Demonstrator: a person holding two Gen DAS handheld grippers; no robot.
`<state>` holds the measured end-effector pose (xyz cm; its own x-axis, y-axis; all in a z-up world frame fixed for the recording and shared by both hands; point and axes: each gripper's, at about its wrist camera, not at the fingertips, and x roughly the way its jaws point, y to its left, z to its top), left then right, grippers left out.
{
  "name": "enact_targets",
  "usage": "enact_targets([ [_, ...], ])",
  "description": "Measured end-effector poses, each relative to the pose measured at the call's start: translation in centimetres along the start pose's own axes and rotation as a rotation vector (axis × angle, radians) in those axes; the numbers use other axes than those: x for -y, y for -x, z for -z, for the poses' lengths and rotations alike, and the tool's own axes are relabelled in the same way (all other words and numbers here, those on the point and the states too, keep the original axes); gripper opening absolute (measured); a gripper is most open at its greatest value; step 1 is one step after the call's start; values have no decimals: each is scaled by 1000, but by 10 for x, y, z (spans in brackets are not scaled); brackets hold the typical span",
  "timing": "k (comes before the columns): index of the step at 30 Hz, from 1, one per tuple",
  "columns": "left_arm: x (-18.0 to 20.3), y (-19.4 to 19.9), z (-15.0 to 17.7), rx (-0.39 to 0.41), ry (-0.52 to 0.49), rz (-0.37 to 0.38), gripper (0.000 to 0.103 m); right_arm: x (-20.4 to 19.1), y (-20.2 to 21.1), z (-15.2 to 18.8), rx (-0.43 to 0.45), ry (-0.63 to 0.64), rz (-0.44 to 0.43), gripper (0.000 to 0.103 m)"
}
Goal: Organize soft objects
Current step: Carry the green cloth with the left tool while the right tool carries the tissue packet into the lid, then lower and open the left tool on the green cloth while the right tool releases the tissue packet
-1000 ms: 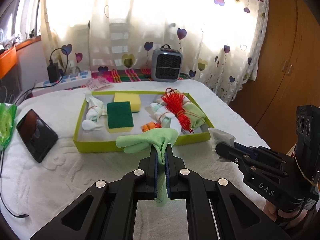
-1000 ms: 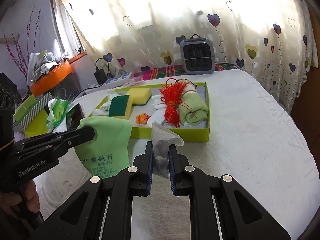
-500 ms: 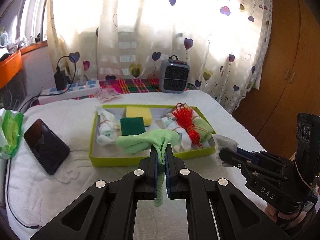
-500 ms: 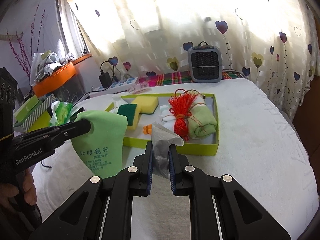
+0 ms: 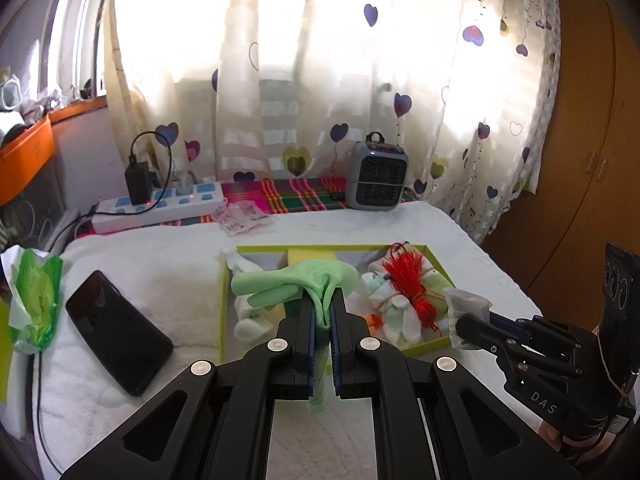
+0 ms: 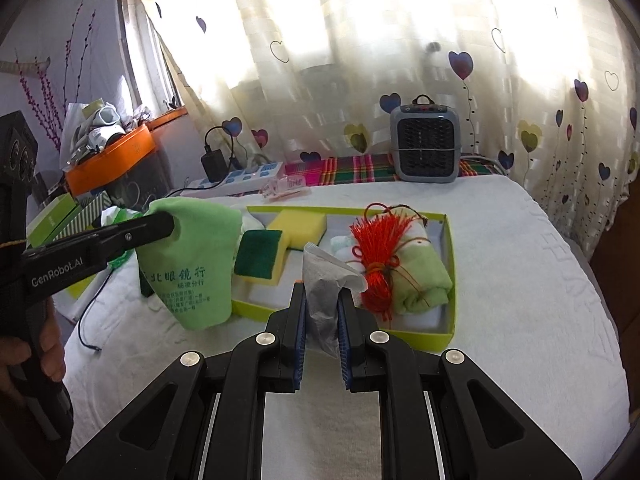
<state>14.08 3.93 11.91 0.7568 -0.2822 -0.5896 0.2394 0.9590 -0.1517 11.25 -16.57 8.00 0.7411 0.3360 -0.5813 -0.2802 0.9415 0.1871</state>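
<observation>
My left gripper [image 5: 323,308] is shut on a light green cloth [image 5: 296,282], held in the air above the near left of a lime-green tray [image 5: 420,346]. The cloth [image 6: 192,264] hangs with dark printed characters in the right wrist view. My right gripper [image 6: 322,300] is shut on a grey crinkled packet [image 6: 324,280], held above the tray's near edge [image 6: 400,334]; it shows in the left wrist view [image 5: 466,308] too. The tray holds yellow-green sponges [image 6: 276,240], a red tassel [image 6: 380,248] tied on a folded green towel [image 6: 424,276], and white socks [image 5: 248,320].
A black phone [image 5: 118,328] and a green tissue pack [image 5: 34,300] lie left of the tray on the white towel-covered table [image 6: 520,280]. A power strip [image 5: 160,204] and a grey heater [image 5: 376,176] stand at the back by the curtain. A wooden cupboard [image 5: 592,160] is at the right.
Both grippers have risen and drawn back with their loads; the tray now sits lower and nearer in both views. Both grips are unchanged.
</observation>
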Motion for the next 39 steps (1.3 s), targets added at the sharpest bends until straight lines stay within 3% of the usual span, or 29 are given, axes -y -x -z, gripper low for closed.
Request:
enact_targets([
  [19, -25, -22, -34, 23, -12, -76, 6, -1, -33, -25, 6, 15, 22, 15],
  [39, -36, -88, -17, -104, -1, -80, 6, 6, -85, -25, -86, 12, 6, 15],
])
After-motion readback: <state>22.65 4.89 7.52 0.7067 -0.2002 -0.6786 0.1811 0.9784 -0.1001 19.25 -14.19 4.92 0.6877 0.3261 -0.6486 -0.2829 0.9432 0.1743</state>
